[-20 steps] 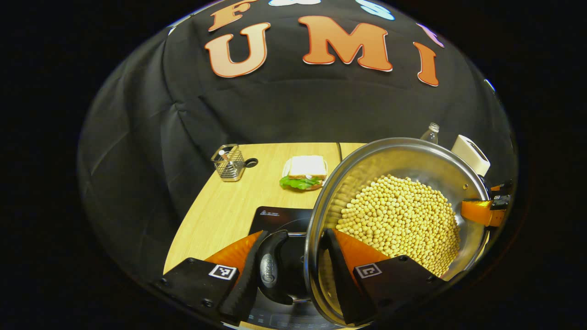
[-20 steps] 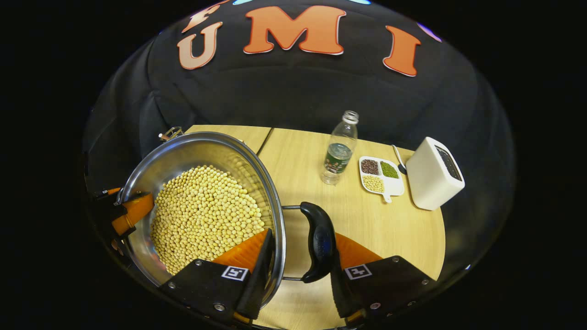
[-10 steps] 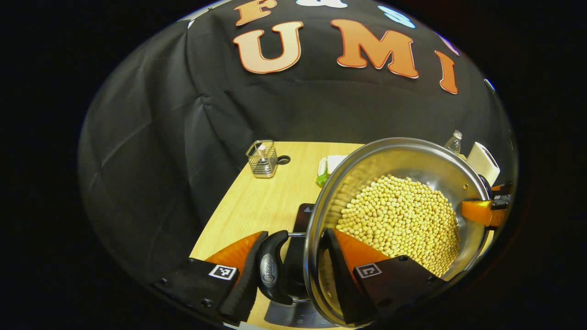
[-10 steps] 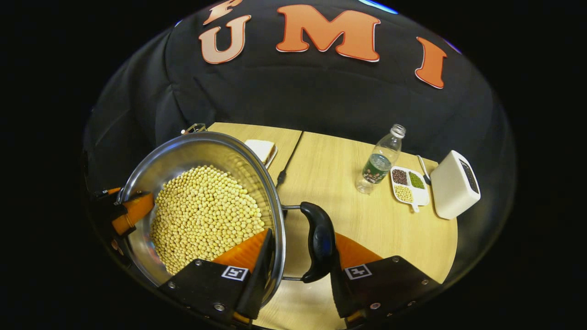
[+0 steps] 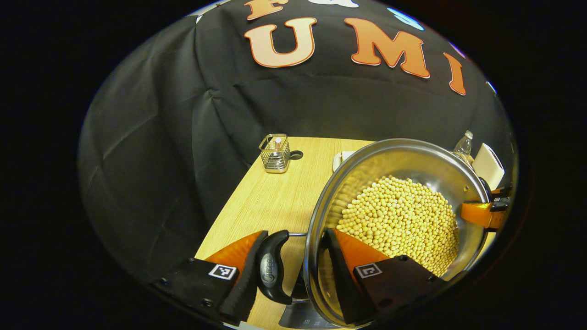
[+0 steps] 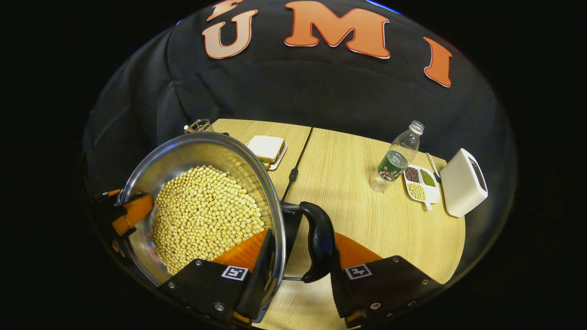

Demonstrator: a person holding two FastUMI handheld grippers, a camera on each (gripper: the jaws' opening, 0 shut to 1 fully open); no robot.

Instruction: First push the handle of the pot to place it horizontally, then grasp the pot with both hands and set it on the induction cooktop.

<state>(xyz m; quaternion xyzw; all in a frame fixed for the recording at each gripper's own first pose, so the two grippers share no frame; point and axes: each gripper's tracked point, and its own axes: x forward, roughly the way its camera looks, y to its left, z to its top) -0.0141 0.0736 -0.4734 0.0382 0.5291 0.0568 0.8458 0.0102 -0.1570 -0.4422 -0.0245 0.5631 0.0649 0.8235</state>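
A steel pot [image 5: 403,158] full of yellow soybeans [image 5: 399,220] is held between both grippers. My left gripper [image 5: 296,233] is shut on the pot's left side, one finger outside the black handle [image 5: 269,268] and the other inside the rim. My right gripper [image 6: 300,238] grips the opposite black handle [image 6: 318,245] and the rim of the pot [image 6: 183,149] the same way. Each view also shows the other gripper across the beans: the right gripper [image 5: 481,213] and the left gripper [image 6: 130,213]. The black induction cooktop [image 6: 291,220] peeks out from under the pot, also at the cooktop's front [image 5: 298,316].
On the wooden table [image 6: 348,183] sit a wire basket [image 5: 275,153], a sandwich on a plate [image 6: 267,149], a water bottle [image 6: 398,158], a divided bean dish [image 6: 422,183] and a white box [image 6: 464,182]. A black cable [image 6: 293,174] runs back from the cooktop.
Both grippers have carried the pot leftward across the table. The cooktop, earlier beside the left handle, now lies mostly under the pot, and its corner has appeared by the right handle.
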